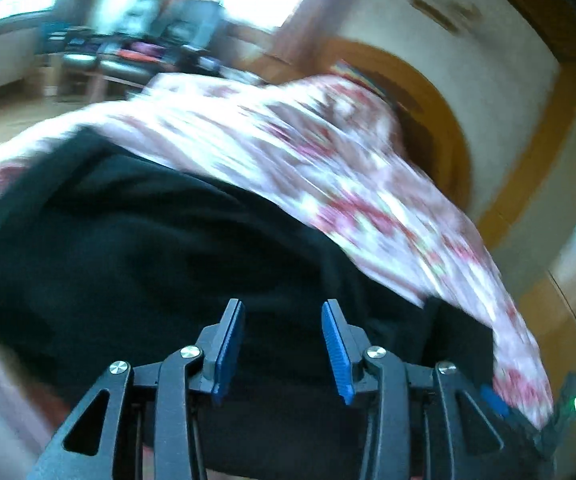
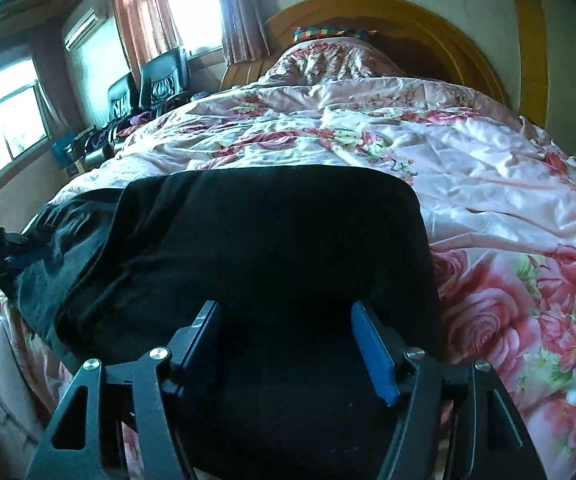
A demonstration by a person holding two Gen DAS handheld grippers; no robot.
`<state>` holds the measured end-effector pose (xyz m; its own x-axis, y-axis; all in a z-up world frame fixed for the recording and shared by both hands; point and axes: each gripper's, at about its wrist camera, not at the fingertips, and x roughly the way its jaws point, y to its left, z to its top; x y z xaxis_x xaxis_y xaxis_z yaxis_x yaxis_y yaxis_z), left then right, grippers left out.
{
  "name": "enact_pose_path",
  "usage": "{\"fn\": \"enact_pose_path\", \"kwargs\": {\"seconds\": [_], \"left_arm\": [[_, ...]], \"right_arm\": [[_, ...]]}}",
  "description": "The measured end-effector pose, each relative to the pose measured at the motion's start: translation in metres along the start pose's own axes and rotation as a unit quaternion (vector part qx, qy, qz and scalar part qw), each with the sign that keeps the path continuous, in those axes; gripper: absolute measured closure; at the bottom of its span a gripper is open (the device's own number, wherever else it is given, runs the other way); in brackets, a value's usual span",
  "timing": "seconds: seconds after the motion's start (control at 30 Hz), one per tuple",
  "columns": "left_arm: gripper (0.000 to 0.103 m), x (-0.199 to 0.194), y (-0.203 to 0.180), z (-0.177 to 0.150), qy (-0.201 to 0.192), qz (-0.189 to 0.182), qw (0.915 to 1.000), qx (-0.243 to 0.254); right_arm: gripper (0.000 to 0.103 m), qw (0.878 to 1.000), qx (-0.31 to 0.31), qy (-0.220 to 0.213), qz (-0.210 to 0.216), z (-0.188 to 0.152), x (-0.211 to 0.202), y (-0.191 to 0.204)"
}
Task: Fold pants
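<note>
1. Nearest in the right wrist view, the right gripper (image 2: 284, 344) has its fingers (image 2: 374, 356) spread wide over black cloth, gripping nothing.
2. The left gripper (image 1: 283, 346) likewise shows its fingers (image 1: 338, 354) parted with dark cloth beneath and nothing pinched; this view is badly blurred.
3. The pants (image 2: 256, 240) lie on the bed, on the flowered quilt (image 2: 508, 216), already doubled, with a smooth rounded fold edge on the far side.
4. Judged step: between folds, both grippers released.
5. Next move probably calls for pinching the near edge at 2 points and carrying it over evenly.
6. Farthest: the wooden headboard (image 2: 408, 12) and the windows (image 2: 4, 120).
</note>
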<state>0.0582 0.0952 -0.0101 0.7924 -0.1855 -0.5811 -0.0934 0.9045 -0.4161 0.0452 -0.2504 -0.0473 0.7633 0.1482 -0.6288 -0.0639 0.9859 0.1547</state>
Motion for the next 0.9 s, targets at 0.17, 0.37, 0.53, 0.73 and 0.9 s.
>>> {"fn": "enact_pose_path", "kwargs": {"seconds": [0.17,0.37,0.53,0.73,0.9], "left_arm": [[0.053,-0.038,0.061,0.016,-0.067,0.078,0.9912,-0.083],[0.044,-0.063,0.135,0.023,-0.116,0.161,0.9592,-0.201],[0.044,-0.054,0.167,0.007,-0.076,0.164,0.9469,-0.266],[0.039,-0.023,0.174,-0.002,-0.013,0.107,0.9588,-0.263],[0.039,-0.004,0.177,0.001,-0.019,0.085,0.9579,-0.274]], "right_arm": [[0.041,0.998,-0.02,-0.049,0.036,0.006,-0.021,0.016],[0.074,0.997,-0.04,0.01,0.065,-0.002,0.001,0.036],[0.072,0.997,-0.009,0.007,0.08,-0.004,0.0,0.031],[0.066,0.995,0.006,0.009,0.1,-0.003,0.003,0.034],[0.06,0.993,0.016,0.01,0.112,-0.004,0.005,0.031]]}}
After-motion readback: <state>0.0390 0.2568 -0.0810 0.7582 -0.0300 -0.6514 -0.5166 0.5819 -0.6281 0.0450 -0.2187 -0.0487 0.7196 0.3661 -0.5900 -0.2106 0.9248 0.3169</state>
